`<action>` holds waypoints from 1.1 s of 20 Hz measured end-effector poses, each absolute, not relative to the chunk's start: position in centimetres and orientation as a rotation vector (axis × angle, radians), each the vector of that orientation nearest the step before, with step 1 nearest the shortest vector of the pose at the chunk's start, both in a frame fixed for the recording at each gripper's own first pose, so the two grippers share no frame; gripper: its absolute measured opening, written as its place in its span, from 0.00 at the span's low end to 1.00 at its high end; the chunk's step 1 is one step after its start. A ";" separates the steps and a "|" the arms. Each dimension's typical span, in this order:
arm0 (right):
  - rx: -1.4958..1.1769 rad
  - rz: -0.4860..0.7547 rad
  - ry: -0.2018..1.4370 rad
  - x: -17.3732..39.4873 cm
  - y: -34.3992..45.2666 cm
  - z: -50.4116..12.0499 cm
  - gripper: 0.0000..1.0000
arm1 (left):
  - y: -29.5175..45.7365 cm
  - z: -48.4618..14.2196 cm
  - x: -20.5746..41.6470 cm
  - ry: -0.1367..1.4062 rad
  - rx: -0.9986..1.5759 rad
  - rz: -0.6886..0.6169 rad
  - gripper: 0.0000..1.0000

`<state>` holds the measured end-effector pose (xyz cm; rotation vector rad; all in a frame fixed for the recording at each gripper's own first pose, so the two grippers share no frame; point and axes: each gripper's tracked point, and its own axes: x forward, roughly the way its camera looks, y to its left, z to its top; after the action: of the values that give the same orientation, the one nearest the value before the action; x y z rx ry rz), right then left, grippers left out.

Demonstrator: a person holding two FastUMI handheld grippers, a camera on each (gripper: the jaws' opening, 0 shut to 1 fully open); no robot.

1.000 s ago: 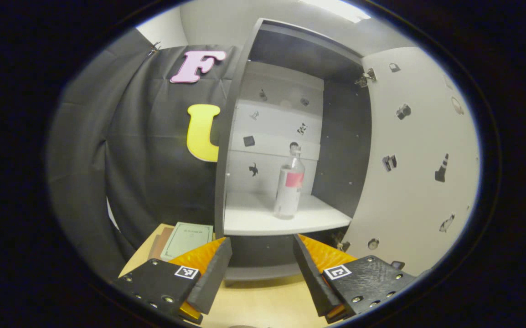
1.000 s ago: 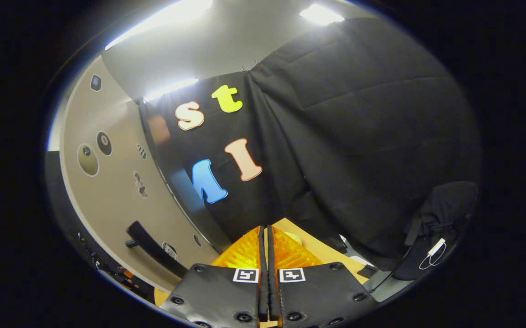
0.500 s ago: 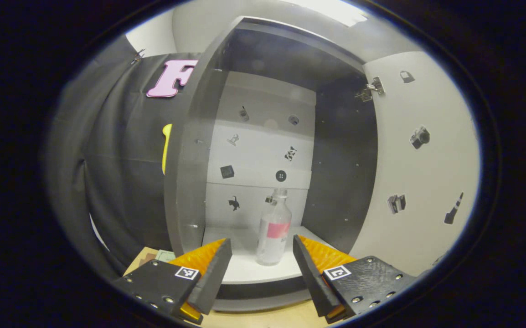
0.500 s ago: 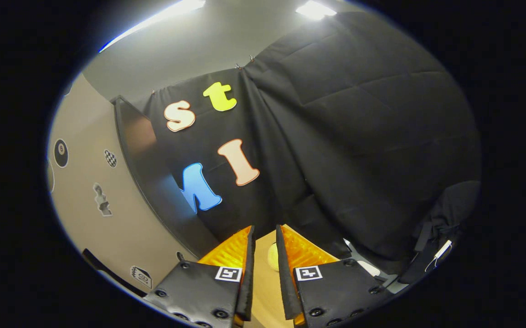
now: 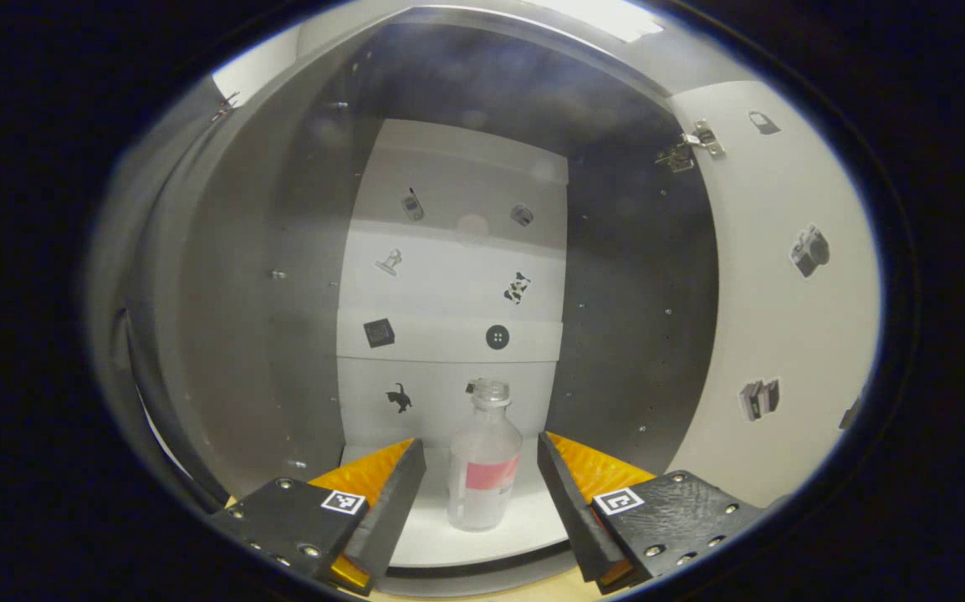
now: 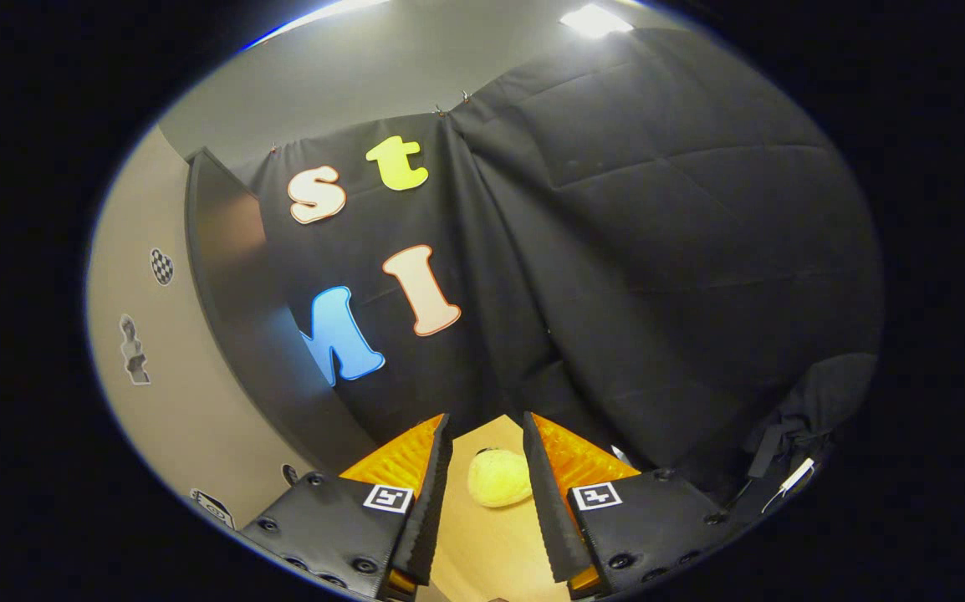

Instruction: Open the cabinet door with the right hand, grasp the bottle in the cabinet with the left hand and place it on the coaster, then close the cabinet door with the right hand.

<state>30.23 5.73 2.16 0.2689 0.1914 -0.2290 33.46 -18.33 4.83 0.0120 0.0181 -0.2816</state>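
Note:
In the left gripper view a clear bottle (image 5: 482,464) with a pink label stands upright on the white shelf (image 5: 491,535) inside the dark cabinet (image 5: 633,318). My left gripper (image 5: 481,489) is open, one finger on each side of the bottle, not touching it. The cabinet door (image 5: 783,284) stands wide open on the right. In the right gripper view my right gripper (image 6: 487,502) is open with nothing between its fingers, and the open door (image 6: 156,368) stands off to its left.
A yellow round object (image 6: 499,478) lies on the wooden table (image 6: 482,543) ahead of the right gripper. Black cloth walls close the booth behind it. Small picture stickers dot the cabinet's back panel (image 5: 449,276) and door.
My left gripper has moved forward into the cabinet, so the bottle now stands between its fingers. My right gripper has gone from shut to open and moved away from the door handle.

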 end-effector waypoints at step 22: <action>0.260 -0.301 0.247 33.0 2.7 0.2 0.97 | -20.3 0.6 39.8 0.105 0.096 -0.287 0.82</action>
<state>32.99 2.67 0.19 0.2598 0.2472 -0.3010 39.81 -20.32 0.57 0.0961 0.1050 -0.2866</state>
